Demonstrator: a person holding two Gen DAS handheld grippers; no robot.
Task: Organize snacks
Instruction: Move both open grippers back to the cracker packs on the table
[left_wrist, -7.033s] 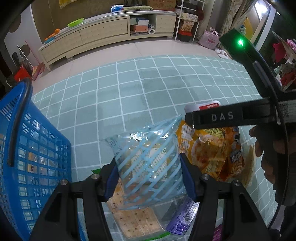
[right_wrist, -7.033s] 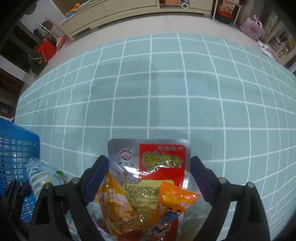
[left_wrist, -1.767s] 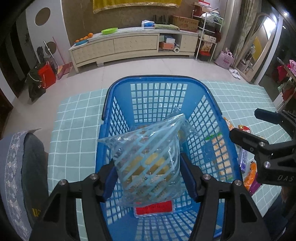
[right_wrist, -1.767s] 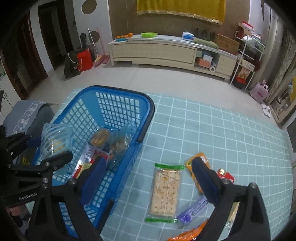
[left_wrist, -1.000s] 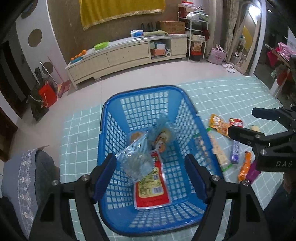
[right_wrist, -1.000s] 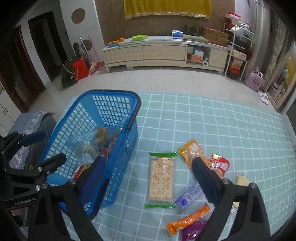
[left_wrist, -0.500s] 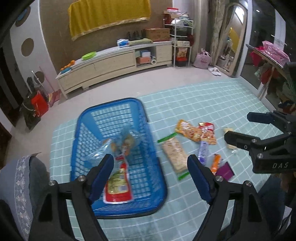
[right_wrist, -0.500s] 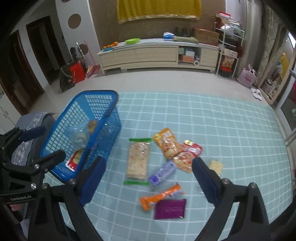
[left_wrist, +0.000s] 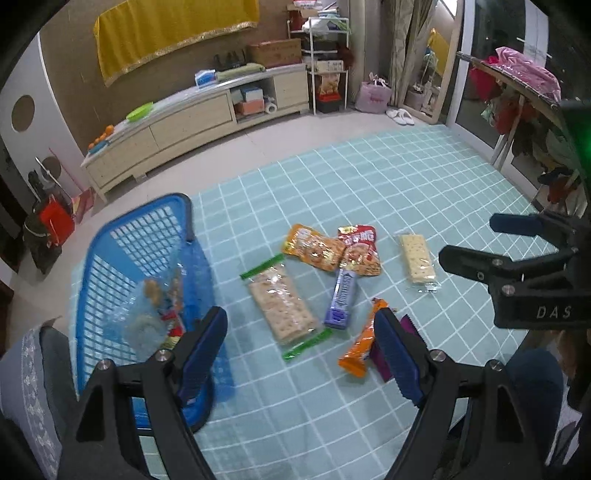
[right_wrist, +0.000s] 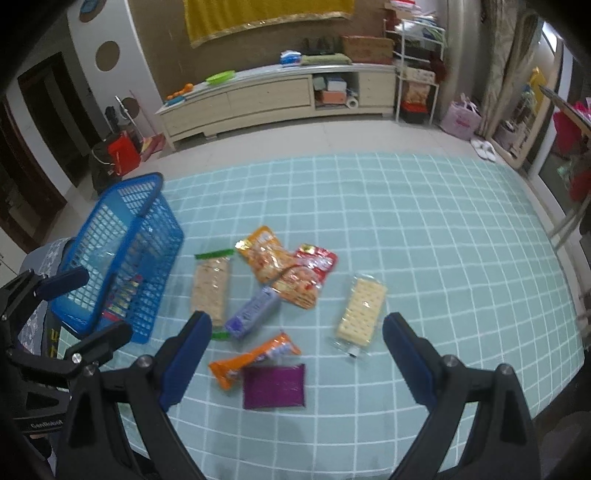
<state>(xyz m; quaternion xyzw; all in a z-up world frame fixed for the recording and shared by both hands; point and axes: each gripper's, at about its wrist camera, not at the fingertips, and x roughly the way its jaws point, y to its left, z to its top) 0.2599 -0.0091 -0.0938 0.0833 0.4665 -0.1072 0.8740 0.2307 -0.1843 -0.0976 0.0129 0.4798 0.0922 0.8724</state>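
Observation:
The blue basket (left_wrist: 88, 258) (right_wrist: 122, 254) stands at the left of the teal mat and holds a clear striped bag (left_wrist: 144, 325) and other packets. Loose on the mat lie a long cracker pack (left_wrist: 280, 302) (right_wrist: 210, 288), an orange pouch (left_wrist: 310, 247), a red pouch (left_wrist: 360, 247), a purple bar (left_wrist: 341, 295), an orange bar (left_wrist: 362, 343), a purple sachet (right_wrist: 275, 386) and a small cracker pack (right_wrist: 362, 312). My left gripper (left_wrist: 301, 350) hangs open and empty above the long crackers. My right gripper (right_wrist: 297, 354) is open and empty over the orange bar and sachet.
A grey cushion (left_wrist: 37, 387) sits just left of the basket. A low cabinet (right_wrist: 273, 96) lines the far wall, with a shelf (right_wrist: 417, 74) to its right. A clothes rack (left_wrist: 517, 92) stands at the right. A person's leg (left_wrist: 532, 384) is near the mat's front right.
The striped bag left the left gripper and now lies in the basket. Both grippers have swung right, from over the basket to above the loose snacks.

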